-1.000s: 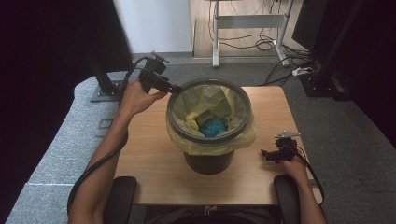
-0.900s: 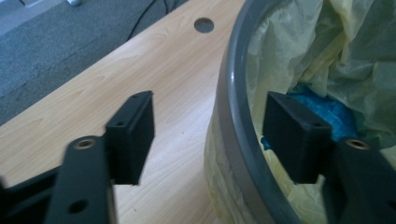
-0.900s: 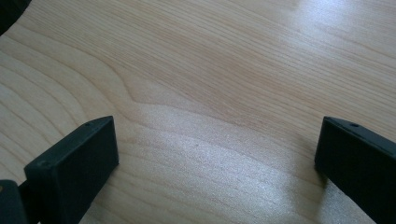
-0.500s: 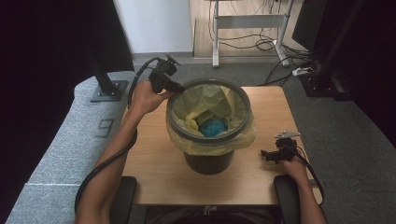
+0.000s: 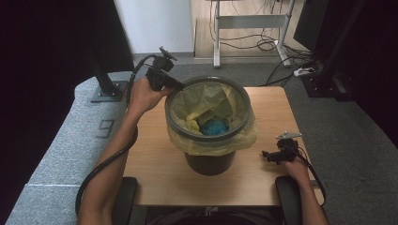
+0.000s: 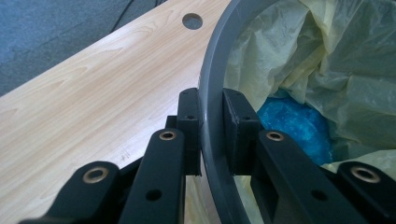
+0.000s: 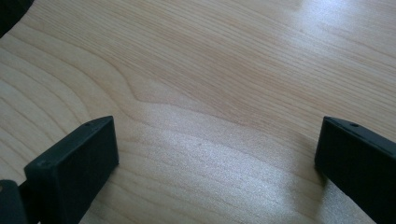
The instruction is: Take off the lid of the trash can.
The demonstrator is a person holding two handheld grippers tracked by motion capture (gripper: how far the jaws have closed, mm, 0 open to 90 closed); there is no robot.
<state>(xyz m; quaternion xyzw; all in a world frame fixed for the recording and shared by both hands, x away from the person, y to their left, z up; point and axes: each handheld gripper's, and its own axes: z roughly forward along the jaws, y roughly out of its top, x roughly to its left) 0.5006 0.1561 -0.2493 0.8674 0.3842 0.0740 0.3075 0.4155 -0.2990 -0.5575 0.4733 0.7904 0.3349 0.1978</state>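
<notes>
The grey plastic rim ring (image 6: 211, 93) of the dark bin (image 5: 209, 161), standing mid-table, is clamped by the left gripper (image 6: 211, 135), whose jaws have just closed onto it.

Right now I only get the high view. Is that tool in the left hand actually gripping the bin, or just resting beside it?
Observer: Gripping. In the left gripper view, the left gripper has just been closing its fingers, and they now pinch the grey rim, one outside and one inside.
Operator: And the blue blob in there?
Observer: Close up, the blue thing looks crumpled and glossy, lying low in the yellow liner.
Operator: What's the other tool doing?
Observer: The right gripper view shows the right gripper with its fingers wide apart, and just the bare wooden table between them.
</notes>
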